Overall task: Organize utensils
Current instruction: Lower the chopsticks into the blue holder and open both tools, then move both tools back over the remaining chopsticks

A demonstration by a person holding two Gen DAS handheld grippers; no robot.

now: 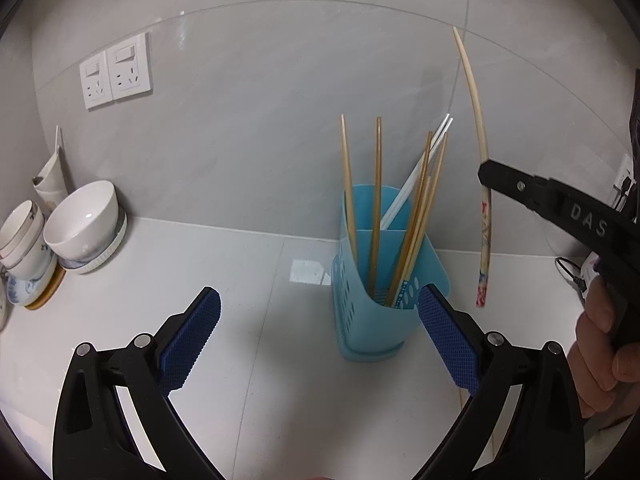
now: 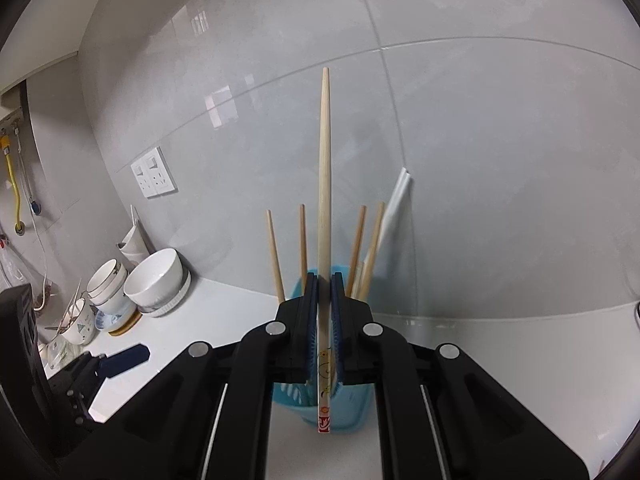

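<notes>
I see a glossy grey tiled wall (image 1: 260,100) rising behind the white countertop (image 1: 120,312), roomy enough to sort on. The pale blue perforated plastic utensil holder (image 1: 352,300) stands near the wall, with plain wooden chopsticks (image 1: 347,184) leaning upright in its compartments. My left gripper (image 1: 320,328) has its jaws spread wide and empty. My right gripper (image 2: 325,328) pinches one pale wooden chopstick with a painted end (image 2: 325,208) upright beside the holder, probably so I can drop it in.
</notes>
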